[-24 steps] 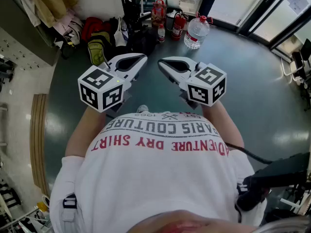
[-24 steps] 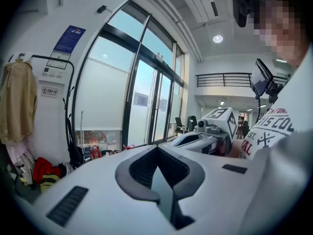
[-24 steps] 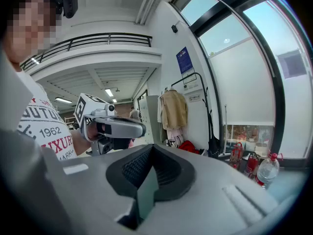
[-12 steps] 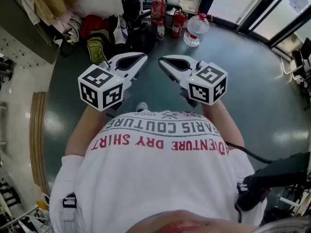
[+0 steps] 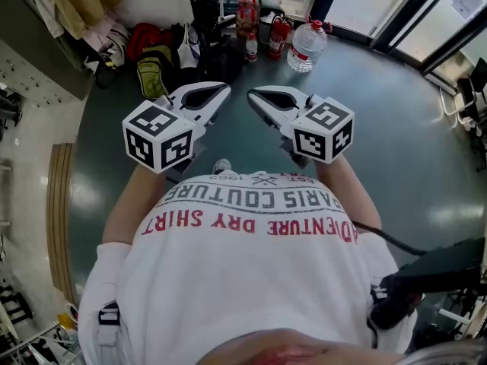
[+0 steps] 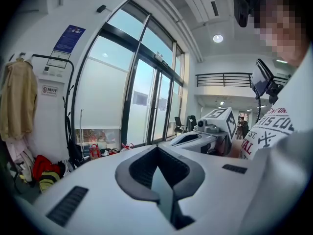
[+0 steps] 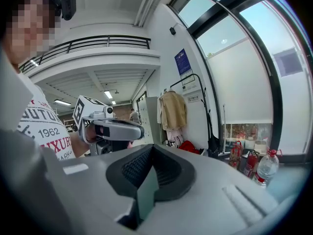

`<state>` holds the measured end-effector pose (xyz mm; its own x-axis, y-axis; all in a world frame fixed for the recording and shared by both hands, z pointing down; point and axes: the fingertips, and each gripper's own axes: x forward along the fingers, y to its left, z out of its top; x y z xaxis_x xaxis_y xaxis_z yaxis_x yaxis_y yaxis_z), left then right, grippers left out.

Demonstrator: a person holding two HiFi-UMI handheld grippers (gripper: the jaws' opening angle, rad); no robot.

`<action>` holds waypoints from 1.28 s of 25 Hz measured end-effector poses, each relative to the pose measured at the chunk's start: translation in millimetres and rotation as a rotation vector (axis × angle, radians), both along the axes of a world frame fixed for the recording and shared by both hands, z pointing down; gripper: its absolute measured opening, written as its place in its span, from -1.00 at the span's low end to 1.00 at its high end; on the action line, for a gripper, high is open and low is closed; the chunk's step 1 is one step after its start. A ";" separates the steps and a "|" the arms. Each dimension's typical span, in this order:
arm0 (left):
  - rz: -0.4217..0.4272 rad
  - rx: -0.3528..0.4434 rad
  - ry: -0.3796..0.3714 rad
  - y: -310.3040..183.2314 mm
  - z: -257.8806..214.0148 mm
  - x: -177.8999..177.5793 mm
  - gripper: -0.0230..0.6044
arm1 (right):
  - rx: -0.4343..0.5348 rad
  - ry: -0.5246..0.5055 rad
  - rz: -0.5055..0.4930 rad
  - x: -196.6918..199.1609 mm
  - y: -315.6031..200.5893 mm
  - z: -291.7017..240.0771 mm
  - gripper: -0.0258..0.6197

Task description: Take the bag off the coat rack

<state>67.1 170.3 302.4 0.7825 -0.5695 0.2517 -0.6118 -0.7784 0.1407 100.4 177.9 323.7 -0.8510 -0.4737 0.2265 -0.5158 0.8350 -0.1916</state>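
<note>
A black coat rack (image 5: 199, 4) stands at the far wall, with a dark bag (image 5: 219, 58) low against its pole; whether that bag hangs or rests on the floor I cannot tell. The rack (image 6: 67, 112) also shows in the left gripper view, and the rack (image 7: 209, 112) in the right gripper view. A red bag (image 5: 144, 41) and a yellow-green bag (image 5: 154, 73) lie beside it. My left gripper (image 5: 221, 91) and right gripper (image 5: 254, 96) are held side by side before the chest, well short of the rack. Both are shut and empty.
A beige coat (image 5: 76, 2) hangs at the far left. A big water bottle (image 5: 307, 48) and red fire extinguishers (image 5: 278, 36) stand right of the rack by the glass doors (image 5: 411, 14). Dark green floor (image 5: 380, 128) lies between me and the rack.
</note>
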 end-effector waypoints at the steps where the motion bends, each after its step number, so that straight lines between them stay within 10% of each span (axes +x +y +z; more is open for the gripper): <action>1: 0.001 0.001 0.000 2.2 0.8 1.8 -0.92 | 0.002 0.000 0.001 1.6 2.1 0.6 -0.92; 18: -0.031 -0.038 -0.013 -23.1 12.8 -14.2 -0.92 | -0.053 -0.021 -0.017 -4.7 -30.2 14.7 -0.91; 32: -0.107 -0.155 0.028 -307.1 77.0 -130.9 -0.92 | -0.181 -0.002 -0.014 -105.5 -309.1 76.9 -0.91</action>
